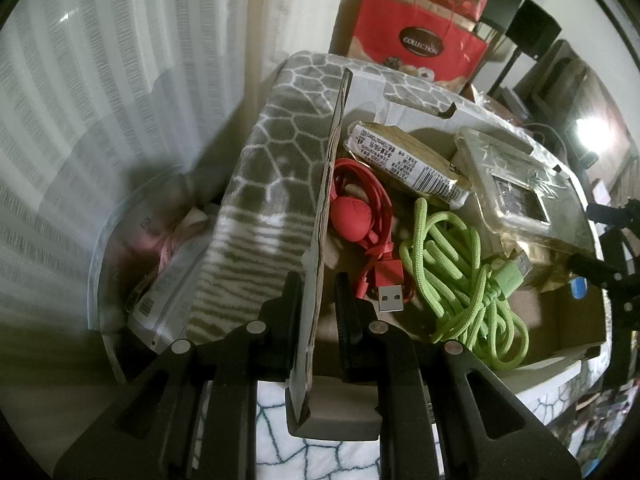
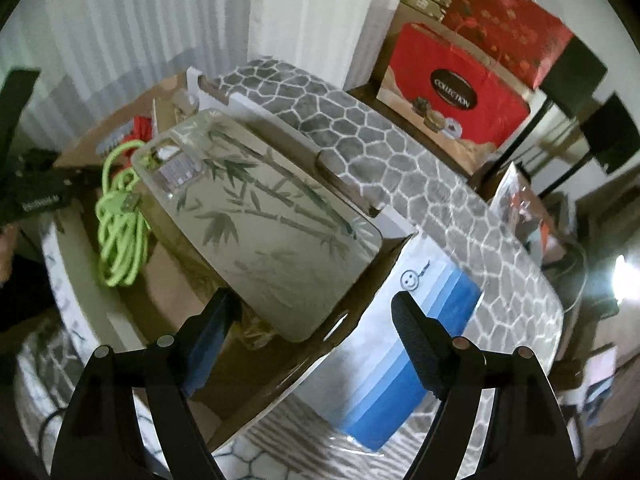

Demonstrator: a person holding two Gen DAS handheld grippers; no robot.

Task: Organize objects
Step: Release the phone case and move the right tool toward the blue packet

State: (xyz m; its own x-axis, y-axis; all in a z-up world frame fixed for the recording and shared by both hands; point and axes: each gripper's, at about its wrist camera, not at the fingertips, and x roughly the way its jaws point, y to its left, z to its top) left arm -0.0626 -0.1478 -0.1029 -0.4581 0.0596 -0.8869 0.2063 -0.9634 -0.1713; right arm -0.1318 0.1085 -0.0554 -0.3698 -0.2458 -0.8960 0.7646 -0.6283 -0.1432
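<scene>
An open cardboard box (image 1: 560,320) sits on a grey patterned blanket (image 1: 276,152). It holds a red cable (image 1: 368,216), a green cable (image 1: 460,280), a gold packet (image 1: 404,160) and a clear phone case package (image 1: 516,184). My left gripper (image 1: 316,300) straddles the box's left wall (image 1: 324,216), fingers on either side with small gaps. My right gripper (image 2: 316,312) is open around the near end of a bamboo-print phone case (image 2: 272,224), which rests over the box's corner (image 2: 384,252). The green cable also shows in the right wrist view (image 2: 120,232).
A blue-and-white packet (image 2: 404,344) lies on the blanket (image 2: 440,184) right of the box. A clear bag (image 1: 152,264) of items sits left of the blanket. Red gift boxes (image 1: 416,44) stand behind. White curtains (image 1: 100,80) hang at the left.
</scene>
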